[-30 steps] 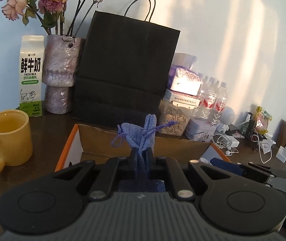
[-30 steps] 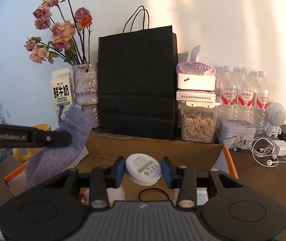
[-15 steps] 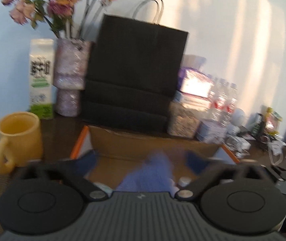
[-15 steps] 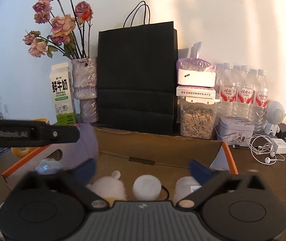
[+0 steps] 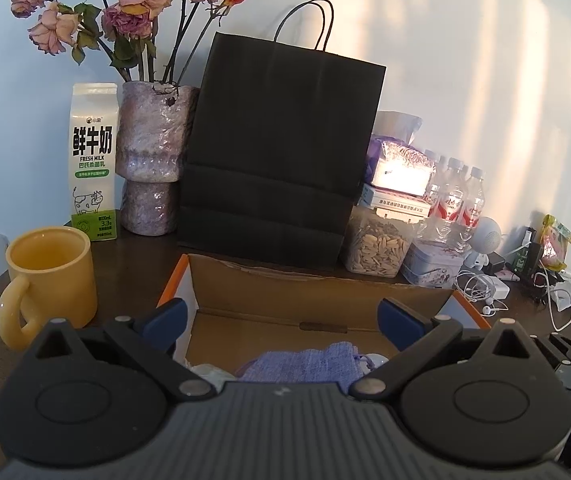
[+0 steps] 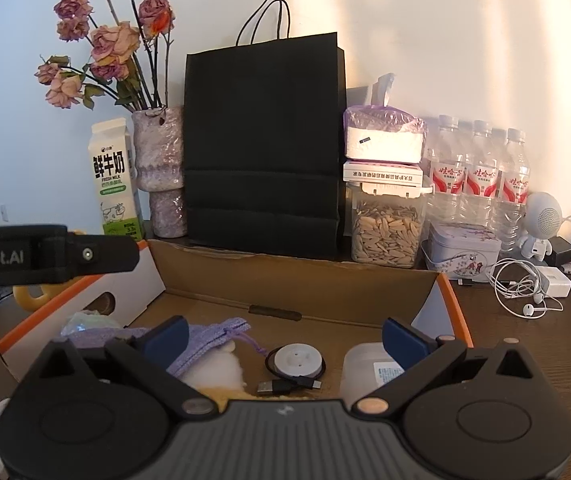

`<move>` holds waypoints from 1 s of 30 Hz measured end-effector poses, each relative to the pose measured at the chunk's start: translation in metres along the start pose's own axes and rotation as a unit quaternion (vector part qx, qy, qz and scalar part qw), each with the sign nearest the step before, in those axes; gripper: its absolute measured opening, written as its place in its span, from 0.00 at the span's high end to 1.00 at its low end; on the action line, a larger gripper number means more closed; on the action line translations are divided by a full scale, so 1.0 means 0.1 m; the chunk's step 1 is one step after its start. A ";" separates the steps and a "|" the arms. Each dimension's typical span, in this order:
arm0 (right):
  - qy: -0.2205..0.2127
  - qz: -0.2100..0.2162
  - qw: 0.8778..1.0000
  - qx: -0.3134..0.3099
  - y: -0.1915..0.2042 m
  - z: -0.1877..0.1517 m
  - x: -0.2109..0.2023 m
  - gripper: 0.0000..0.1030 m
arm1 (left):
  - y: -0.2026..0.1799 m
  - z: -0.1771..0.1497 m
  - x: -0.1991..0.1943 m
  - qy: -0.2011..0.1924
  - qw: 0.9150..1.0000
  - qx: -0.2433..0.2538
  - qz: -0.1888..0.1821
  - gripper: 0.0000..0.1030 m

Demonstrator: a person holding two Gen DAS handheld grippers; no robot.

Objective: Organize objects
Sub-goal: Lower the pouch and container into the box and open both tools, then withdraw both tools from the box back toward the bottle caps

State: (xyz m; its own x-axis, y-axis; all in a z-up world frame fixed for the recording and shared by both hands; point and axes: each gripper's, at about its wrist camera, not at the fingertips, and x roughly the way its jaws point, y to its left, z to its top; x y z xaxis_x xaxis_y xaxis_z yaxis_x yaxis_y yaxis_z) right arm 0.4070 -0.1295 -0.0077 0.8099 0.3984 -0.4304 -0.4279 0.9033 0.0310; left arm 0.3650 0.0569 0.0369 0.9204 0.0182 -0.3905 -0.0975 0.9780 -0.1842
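Note:
An open cardboard box (image 5: pixel 317 280) (image 6: pixel 285 280) with orange edges sits in front of both grippers. Inside lie a lilac drawstring pouch (image 5: pixel 305 364) (image 6: pixel 209 336), a white round disc with a black cable (image 6: pixel 294 360), a white fluffy thing (image 6: pixel 215 372) and a clear plastic tub (image 6: pixel 369 368). My left gripper (image 5: pixel 283 318) hangs open above the pouch, nothing between its blue fingertips. My right gripper (image 6: pixel 285 338) is also open over the box, above the disc, holding nothing. The left gripper's black side (image 6: pixel 45 254) shows at the left of the right wrist view.
Behind the box stand a black paper bag (image 5: pixel 281 152), a vase of dried roses (image 5: pixel 149 160), a milk carton (image 5: pixel 93 160), a jar of seeds (image 6: pixel 385 228), water bottles (image 6: pixel 481 176) and a tin (image 6: pixel 461 248). A yellow mug (image 5: pixel 51 276) is left; earphones and chargers (image 6: pixel 525 288) lie right.
Both grippers opened wide. The pouch dropped from the left gripper into the box, and the white disc fell from the right gripper onto the box floor. Neither hand shifted noticeably.

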 end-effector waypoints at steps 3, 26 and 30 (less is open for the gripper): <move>0.000 0.000 1.000 0.000 0.00 0.00 0.00 0.00 | 0.00 0.00 0.00 0.000 1.000 0.000 0.000 0.00; -0.026 0.012 0.999 -0.014 0.13 -0.05 -0.55 0.00 | 0.02 -0.05 -0.62 -0.021 1.000 0.014 -0.016 0.00; -0.023 0.009 0.999 -0.021 0.16 -0.11 -0.71 0.00 | 0.09 -0.11 -0.78 -0.016 1.000 0.015 -0.014 0.00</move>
State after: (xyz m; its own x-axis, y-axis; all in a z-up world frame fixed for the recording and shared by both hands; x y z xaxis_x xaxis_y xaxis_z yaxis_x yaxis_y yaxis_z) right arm 0.3384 -0.1450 0.0133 0.8184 0.4229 -0.3891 -0.4592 0.8883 -0.0004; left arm 0.2881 0.0617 0.0557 0.9342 -0.0023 -0.3567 -0.0612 0.9841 -0.1666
